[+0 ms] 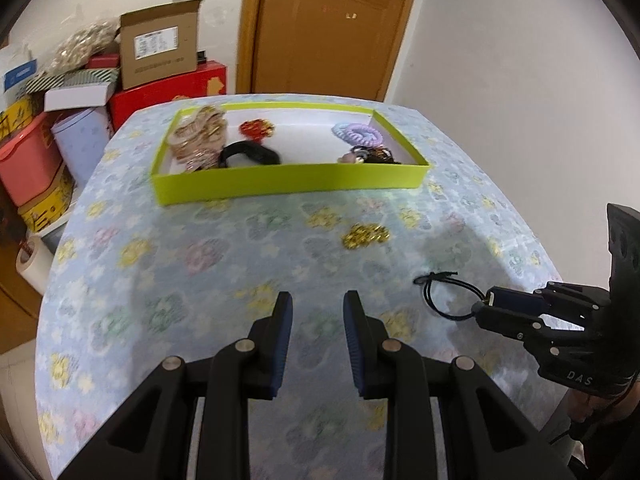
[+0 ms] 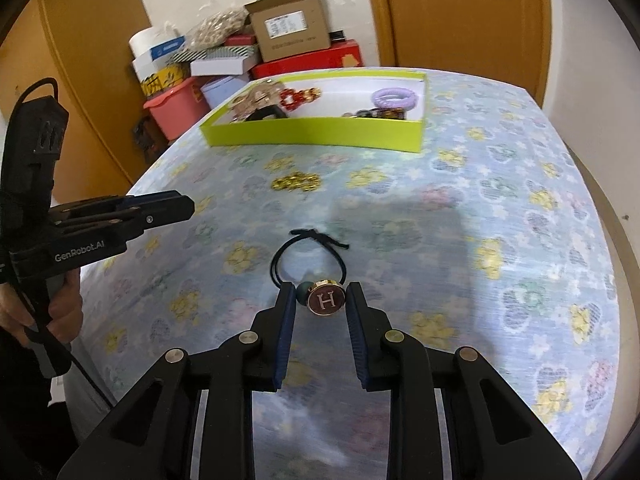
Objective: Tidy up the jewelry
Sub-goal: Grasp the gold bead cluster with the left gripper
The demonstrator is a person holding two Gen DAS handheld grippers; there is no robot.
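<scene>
Lying on a floral tablecloth [image 2: 500, 184], one black hair tie [image 2: 310, 258] with a round "H" charm [image 2: 326, 300] is sitting between the right gripper's [image 2: 320, 300] fingers, which are parted around the charm and just beside it; whether they are touching it cannot be told. One gold-coloured ornament [image 1: 365, 235] is resting loose on the cloth, between the tie and one lime-green tray [image 1: 288, 182]. Inside the tray, a gold-and-pink heap [image 1: 200, 136], a red piece [image 1: 257, 128], a black scrunchie [image 1: 250, 152], a lilac coil tie [image 1: 357, 133] and a dark cluster [image 1: 370, 156] are lying. The left gripper [image 1: 316, 320] is hovering over bare cloth, fingers wide and holding nothing. One brown door [image 1: 328, 28] and stacked boxes [image 1: 156, 52] are standing behind the table. Only the right wrist view is showing the charm's letter; the left view is showing just the tie's cord beside the right gripper's tip.
</scene>
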